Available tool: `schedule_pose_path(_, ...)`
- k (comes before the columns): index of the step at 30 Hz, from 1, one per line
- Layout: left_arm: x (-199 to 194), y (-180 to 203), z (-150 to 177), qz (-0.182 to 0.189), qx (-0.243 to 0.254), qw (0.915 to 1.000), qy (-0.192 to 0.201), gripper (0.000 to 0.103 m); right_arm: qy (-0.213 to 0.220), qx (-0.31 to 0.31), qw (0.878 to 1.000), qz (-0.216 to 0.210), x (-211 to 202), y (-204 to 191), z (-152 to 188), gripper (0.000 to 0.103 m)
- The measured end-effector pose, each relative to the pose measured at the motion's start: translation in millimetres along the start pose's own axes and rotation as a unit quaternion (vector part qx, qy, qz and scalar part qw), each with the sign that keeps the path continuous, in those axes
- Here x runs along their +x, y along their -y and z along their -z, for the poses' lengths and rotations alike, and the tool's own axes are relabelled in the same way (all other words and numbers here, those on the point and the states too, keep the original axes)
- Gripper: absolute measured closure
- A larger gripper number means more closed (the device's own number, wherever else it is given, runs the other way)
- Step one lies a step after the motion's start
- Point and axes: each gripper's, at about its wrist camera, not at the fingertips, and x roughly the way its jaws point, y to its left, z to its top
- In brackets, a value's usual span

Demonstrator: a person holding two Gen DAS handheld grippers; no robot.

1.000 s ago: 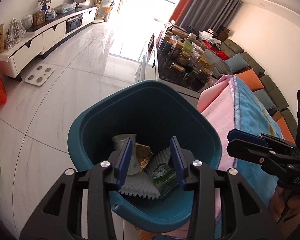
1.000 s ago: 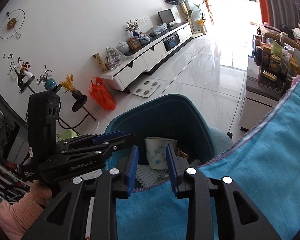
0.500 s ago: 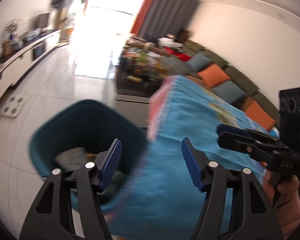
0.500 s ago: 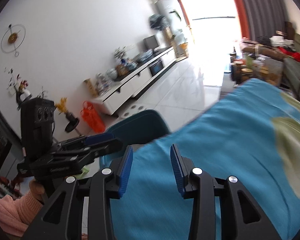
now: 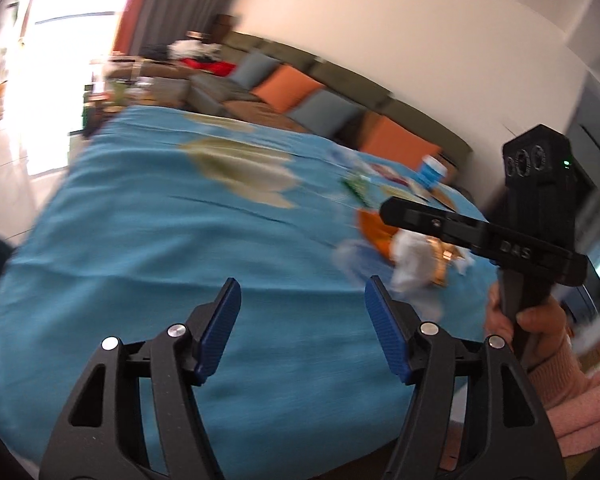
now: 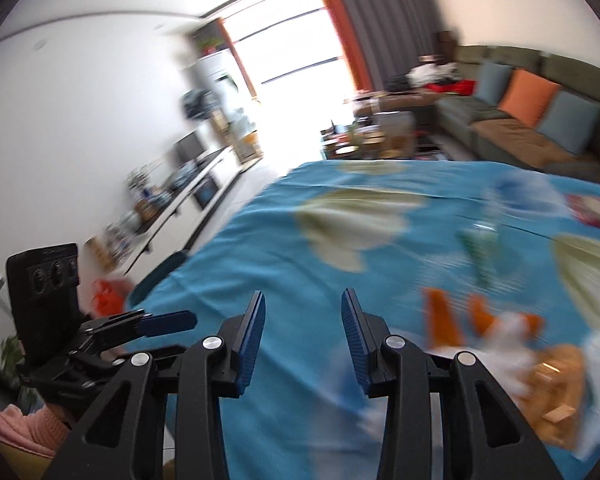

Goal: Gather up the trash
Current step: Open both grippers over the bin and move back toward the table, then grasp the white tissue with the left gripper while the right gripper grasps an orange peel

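Left gripper (image 5: 302, 320): the jaws stand wide apart with nothing between the blue pads (image 5: 386, 328). It is held above the near part of a blue cloth (image 5: 180, 248) that covers the table.

Right gripper (image 6: 303, 334): the jaws stand at a narrower gap, also empty. It is held above the same cloth, nearer the trash. In the left wrist view its black body shows from the side, gripped by a hand (image 5: 528, 322) in a pink sleeve (image 5: 576, 388).

Trash location: a loose pile (image 6: 540, 352) of white crumpled paper, orange pieces and a golden-brown wrapper lies on the cloth, ahead and to the right of the right gripper. A green and white packet (image 6: 480, 248) and a blue cup (image 5: 432, 170) lie farther back on the cloth. All items are blurred, and finer detail cannot be told.

Surroundings: the rim of a teal bin (image 6: 156, 276) shows at the left edge of the cloth. A sofa (image 6: 532, 112) with orange and grey-blue cushions runs along the far wall beside a bright window (image 6: 296, 64).
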Motion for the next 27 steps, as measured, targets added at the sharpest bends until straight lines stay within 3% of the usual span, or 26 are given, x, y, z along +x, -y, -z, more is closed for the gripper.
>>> schedule_pose_path(8, 79.2, 65.0, -12.4, 0.049, 0.039, 0.9963, -0.059, 0.034, 0.032, 0.050, 0.997, 0.050, -35.2, 59.2, 13.9, 0.066)
schedule_pose_path(15, 126.0, 96.8, -24.8, 0.064, 0.049, 0.9923, -0.094, 0.036, 0.040, 0.070, 0.995, 0.051, -44.0, 81.8, 18.6, 0.066)
schedule_pose_path(20, 137.6, 90.9, -26.3, 0.075, 0.035, 0.9896, -0.118, 0.054, 0.039, 0.076, 0.995, 0.050, -43.9, 89.5, 22.8, 0.066)
schedule_pose_path(22, 142.9, 91.0, -24.3, 0.083, 0.033, 0.9875, -0.130, 0.081, 0.038, 0.078, 0.995, 0.049, -42.6, 91.9, 23.5, 0.066)
schedule_pose_path(24, 142.5, 89.8, -21.3, 0.086, 0.033, 0.9869, -0.133, 0.091, 0.037, 0.079, 0.995, 0.049, -41.3, 93.8, 24.1, 0.066)
schedule_pose_path(27, 135.5, 85.7, -20.1, 0.087, 0.029, 0.9880, -0.124, 0.094, 0.038, 0.080, 0.995, 0.048, -40.5, 93.5, 24.8, 0.066)
